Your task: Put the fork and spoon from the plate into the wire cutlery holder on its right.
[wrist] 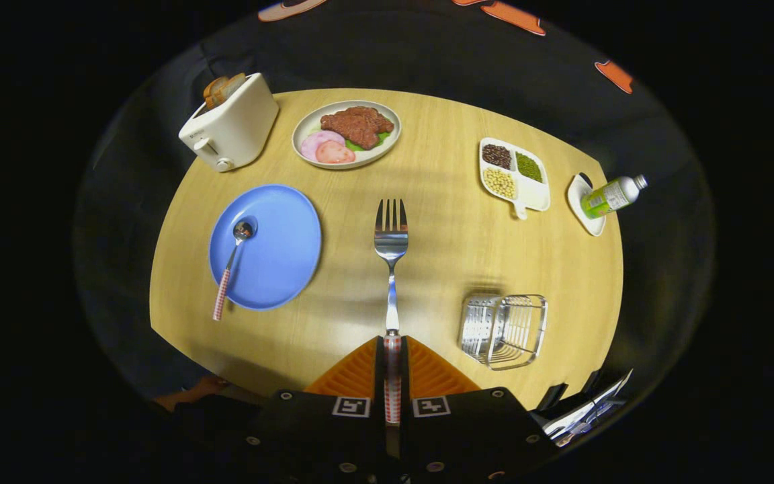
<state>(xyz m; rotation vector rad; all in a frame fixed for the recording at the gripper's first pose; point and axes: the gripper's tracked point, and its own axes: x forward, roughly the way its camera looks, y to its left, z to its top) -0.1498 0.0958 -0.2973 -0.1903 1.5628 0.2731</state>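
Held above the wooden table point(427, 282), the gripper point(392, 356) has its two fingers closed tightly on the checked handle of the fork point(391, 249); both fingers press on the handle, one from each side; the fork points straight ahead from the fingers, its tines far beyond them, over the bare middle of the table. To the left of the fork is the blue plate point(273, 262); the spoon point(231, 267) lies on it, with its bowl on the plate and the end of its checked handle passing over the near rim. To the right of the fingers, just beside them, stands the wire cutlery holder point(504, 329); it is apart from the fork. Farther away I see a white toaster point(229, 124) with bread in it, a plate of meat point(347, 133), a divided dish of beans point(514, 176), and a green bottle point(612, 195) on a small white dish; near the table edge, left of the gripper, a hand point(195, 390) is partly visible.
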